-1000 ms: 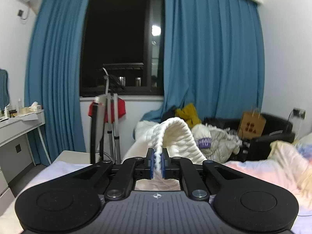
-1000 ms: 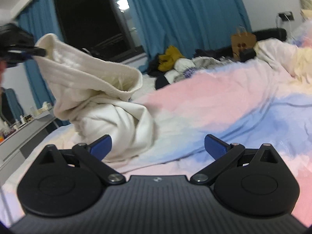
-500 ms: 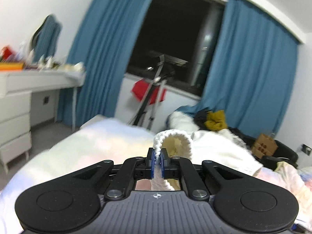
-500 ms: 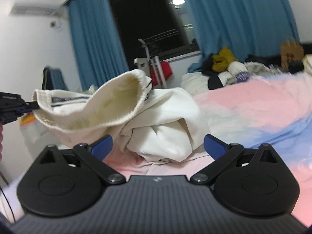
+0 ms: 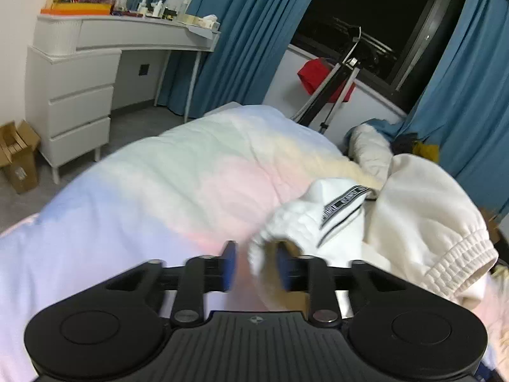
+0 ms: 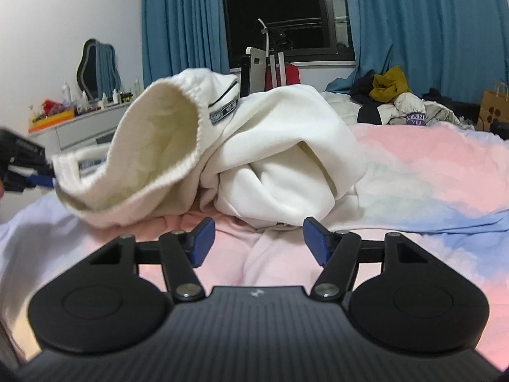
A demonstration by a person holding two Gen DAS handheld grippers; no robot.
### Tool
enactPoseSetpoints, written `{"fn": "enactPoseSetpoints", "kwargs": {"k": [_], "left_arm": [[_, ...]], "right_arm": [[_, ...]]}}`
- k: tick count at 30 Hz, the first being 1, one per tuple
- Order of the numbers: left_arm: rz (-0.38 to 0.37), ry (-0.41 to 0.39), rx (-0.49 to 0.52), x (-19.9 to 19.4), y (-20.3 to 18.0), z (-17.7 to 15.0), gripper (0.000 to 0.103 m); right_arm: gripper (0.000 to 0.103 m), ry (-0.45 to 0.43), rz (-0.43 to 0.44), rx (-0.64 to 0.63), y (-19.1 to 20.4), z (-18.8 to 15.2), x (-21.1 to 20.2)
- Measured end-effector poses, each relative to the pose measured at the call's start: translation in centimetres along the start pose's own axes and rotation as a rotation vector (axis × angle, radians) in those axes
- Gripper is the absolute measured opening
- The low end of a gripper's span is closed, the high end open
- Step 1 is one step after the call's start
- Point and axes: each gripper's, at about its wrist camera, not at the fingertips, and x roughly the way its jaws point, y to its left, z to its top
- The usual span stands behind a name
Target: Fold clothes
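Left gripper (image 5: pixel 256 265): we see its jaws parted, the ribbed hem of the cream sweatshirt (image 5: pixel 423 210) loose between them. Right gripper (image 6: pixel 257 238): jaws wide apart, empty, low over the pastel bedspread (image 6: pixel 429 165). Sweatshirt bunched at twelve o'clock of the right gripper, hem trailing toward nine. Blue curtains (image 6: pixel 413 16) beyond; white dresser (image 5: pixel 73 95) at ten o'clock in the left view.

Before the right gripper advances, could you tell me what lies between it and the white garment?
Only bare pink bedspread, seen in the right wrist view.
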Motion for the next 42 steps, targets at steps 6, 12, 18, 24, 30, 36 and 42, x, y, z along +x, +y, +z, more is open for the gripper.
{"fn": "enactPoseSetpoints", "kwargs": {"k": [6,12,18,24,30,36,42], "left_arm": [[0.021,-0.06,0.059,-4.0,-2.4,-1.0,0.065],[-0.044,-0.183,0.133,-7.2,-6.8,-0.6,0.087],[-0.161,-0.191,0.295,-8.1,-12.1,-0.5,0.088],[-0.285,-0.145,0.511,-4.7,-23.1,0.2,0.1],[-0.117,-0.016,0.734,2.6,-31.6,-2.0,0.081],[-0.139,-0.037,0.781,1.0,-30.0,-2.4,0.024],[-0.264,-0.079,0.899,-4.9,-26.7,-4.4,0.018]], "right_arm": [[0.065,0.001,-0.016,0.079,-1.4,0.8,-0.3],[0.065,0.003,-0.057,0.139,-2.8,1.0,-1.0],[0.065,0.002,-0.056,0.192,-3.9,1.5,-1.3],[0.066,0.0,-0.054,0.245,-5.0,1.9,-1.5],[0.066,0.006,-0.049,0.291,-6.3,1.6,-1.1],[0.066,0.007,-0.043,0.32,-7.5,1.3,-0.4],[0.066,-0.03,-0.03,0.354,-8.3,1.8,-0.7]]}}
